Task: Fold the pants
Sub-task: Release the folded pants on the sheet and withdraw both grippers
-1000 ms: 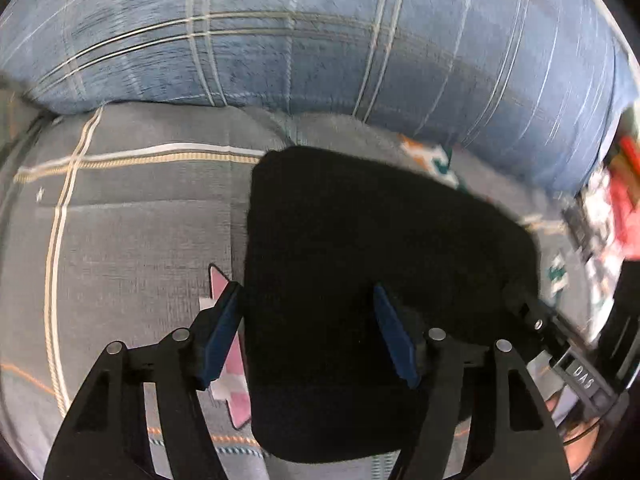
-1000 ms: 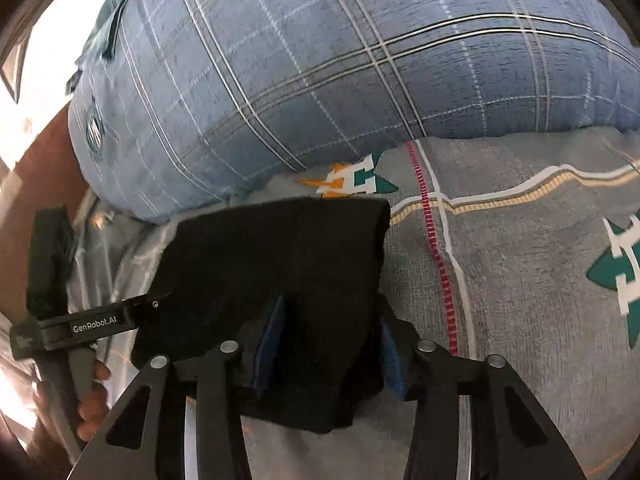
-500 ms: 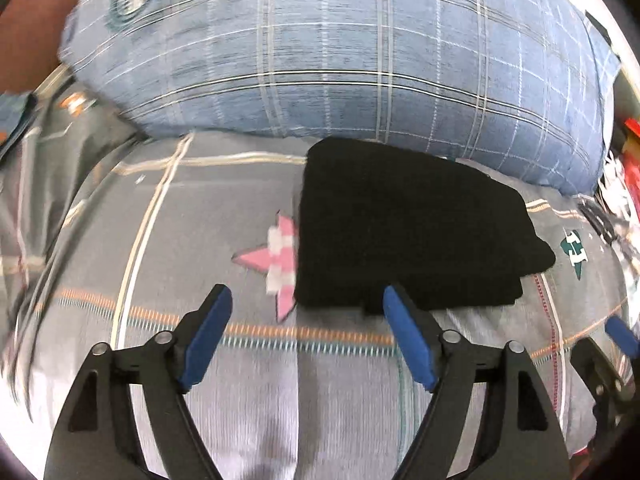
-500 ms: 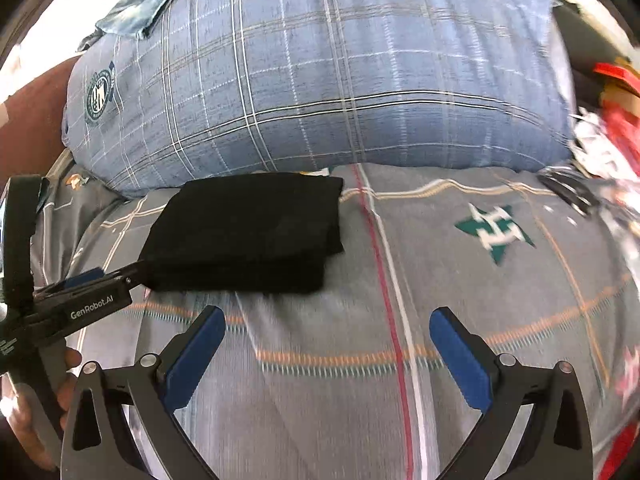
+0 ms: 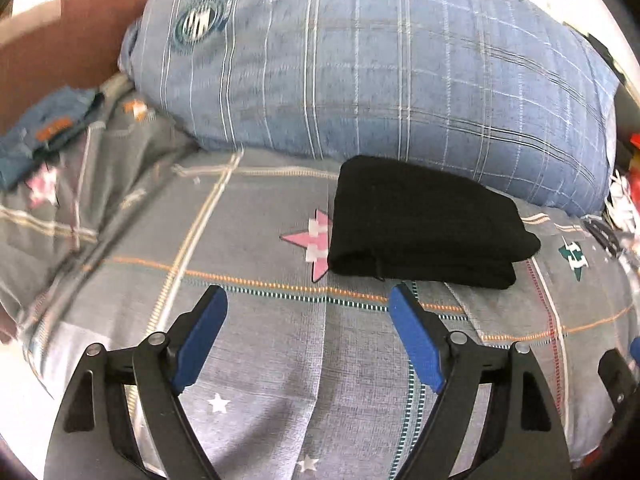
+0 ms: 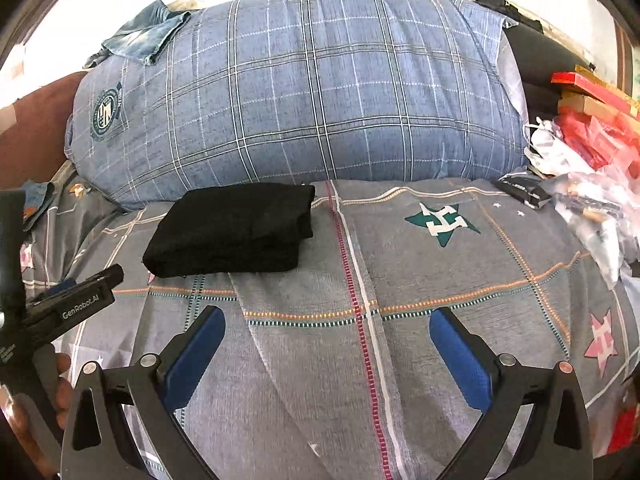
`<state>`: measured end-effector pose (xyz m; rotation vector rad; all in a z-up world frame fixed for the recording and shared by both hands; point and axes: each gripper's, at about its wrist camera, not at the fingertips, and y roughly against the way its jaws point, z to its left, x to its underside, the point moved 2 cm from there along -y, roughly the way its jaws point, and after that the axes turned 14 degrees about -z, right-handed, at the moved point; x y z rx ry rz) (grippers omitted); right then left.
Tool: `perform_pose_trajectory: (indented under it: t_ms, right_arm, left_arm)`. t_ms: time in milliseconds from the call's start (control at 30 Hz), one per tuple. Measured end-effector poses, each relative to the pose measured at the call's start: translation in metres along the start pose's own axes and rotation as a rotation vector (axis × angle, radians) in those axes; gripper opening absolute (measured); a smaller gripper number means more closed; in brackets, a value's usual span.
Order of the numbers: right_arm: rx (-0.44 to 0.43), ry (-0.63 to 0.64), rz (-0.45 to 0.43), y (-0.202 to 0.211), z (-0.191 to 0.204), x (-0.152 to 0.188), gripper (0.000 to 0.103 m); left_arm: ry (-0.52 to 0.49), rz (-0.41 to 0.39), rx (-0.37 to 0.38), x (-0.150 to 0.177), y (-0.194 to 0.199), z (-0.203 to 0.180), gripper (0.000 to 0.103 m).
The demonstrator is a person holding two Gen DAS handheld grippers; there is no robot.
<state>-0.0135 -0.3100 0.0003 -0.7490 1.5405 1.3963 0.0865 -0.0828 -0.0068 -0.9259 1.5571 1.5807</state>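
Note:
The black pants (image 5: 424,224) lie folded into a compact rectangle on the grey patterned bedsheet (image 5: 260,320), just in front of the big blue plaid pillow (image 5: 380,72). They also show in the right wrist view (image 6: 236,228). My left gripper (image 5: 308,300) is open and empty, pulled back from the pants' near edge. My right gripper (image 6: 328,320) is open and empty, well short of the pants and to their right. The left gripper's body (image 6: 68,308) shows at the left edge of the right wrist view.
Blue denim clothing (image 5: 44,128) lies at the bed's left side and more (image 6: 144,36) sits on the pillow. Red boxes and plastic bags (image 6: 588,140) are piled at the right edge of the bed. A brown headboard (image 5: 68,36) stands behind.
Both grippers have let go of the pants, opened wide and drawn back. The folded pants stay in front of the pillow.

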Motion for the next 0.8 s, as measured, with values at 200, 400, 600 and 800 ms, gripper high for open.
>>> perform_pose_trajectory:
  t_ms: [200, 400, 600, 800]
  right_arm:
    - [-0.011, -0.006, 0.009, 0.003, -0.003, 0.005, 0.103]
    - [0.004, -0.023, 0.016, 0.005, -0.012, 0.008, 0.103]
    - [0.014, -0.033, 0.021, 0.005, -0.02, 0.01, 0.103]
    - [0.027, -0.054, 0.034, 0.001, -0.028, 0.011, 0.103]
  left_arm:
    - [-0.04, -0.017, 0.003, -0.003, 0.012, -0.008, 0.084]
    - [-0.078, -0.03, 0.035, -0.002, 0.02, -0.023, 0.084]
    - [-0.06, 0.0, 0.094, 0.001, 0.022, -0.034, 0.084]
    - [-0.049, 0.013, 0.162, -0.002, 0.033, -0.052, 0.084]
